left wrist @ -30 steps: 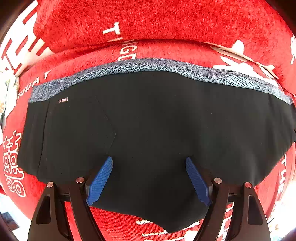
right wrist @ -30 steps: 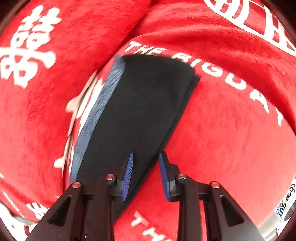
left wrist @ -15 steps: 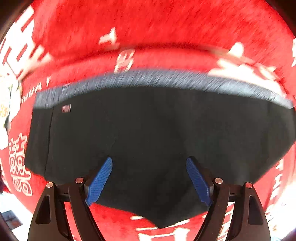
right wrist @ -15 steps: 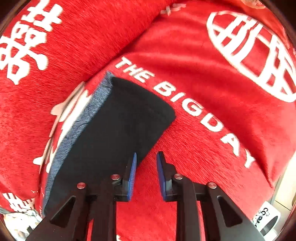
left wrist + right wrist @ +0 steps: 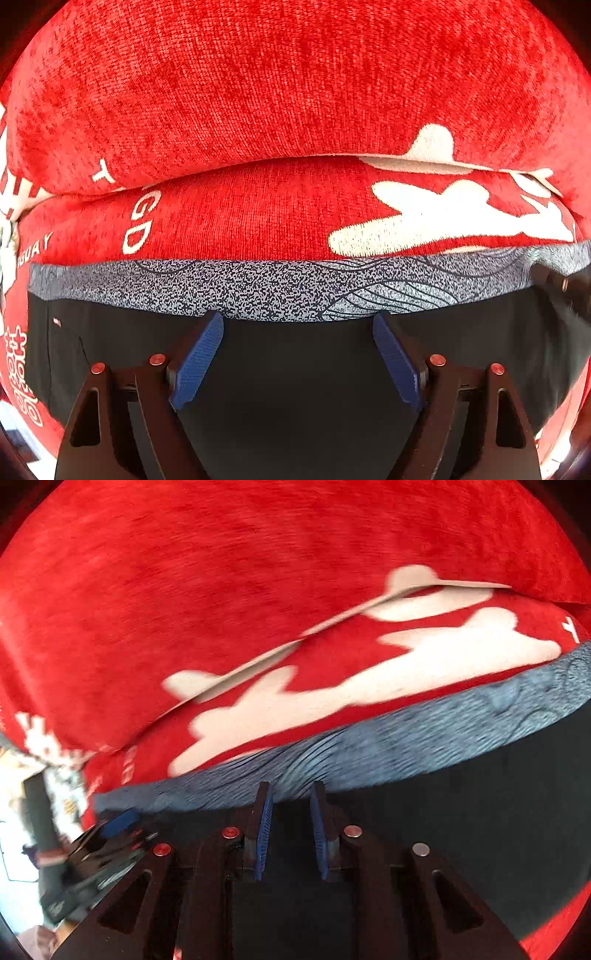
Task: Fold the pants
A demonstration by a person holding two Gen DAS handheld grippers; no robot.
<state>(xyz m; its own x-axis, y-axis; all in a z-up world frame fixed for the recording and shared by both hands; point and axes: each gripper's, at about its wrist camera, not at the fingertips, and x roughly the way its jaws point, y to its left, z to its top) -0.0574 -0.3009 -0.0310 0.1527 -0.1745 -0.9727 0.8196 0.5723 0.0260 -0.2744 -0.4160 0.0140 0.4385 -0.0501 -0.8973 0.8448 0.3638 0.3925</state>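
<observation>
While poised low over the pants point(image 5: 295, 373), held the left gripper point(image 5: 297, 321) released: jaws spread wide, nothing between the blue pads point(image 5: 199, 354). Saw the pants lying flat on a red cover point(image 5: 240, 225), black cloth filling the lower half of the left view. Noted the speckled grey waistband point(image 5: 258, 288) running across from side to side, just beyond the fingertips. Noted a red cushion point(image 5: 295, 92) further back, resting on the cover, with white print on both. Caught the right gripper point(image 5: 561, 284) as a dark blur at the far right edge, over the waistband's right end.

From the right view, all motion-smeared, found the left gripper point(image 5: 110, 834) at lower left, one blue pad showing, near the pants' point(image 5: 461, 830) left edge. Found the right gripper point(image 5: 290, 794) over the black cloth, tips reaching the near edge of the waistband point(image 5: 369, 749), jaws parted by a narrow gap, nothing visibly pinched. Could not tell whether either gripper's tips touched the cloth.
</observation>
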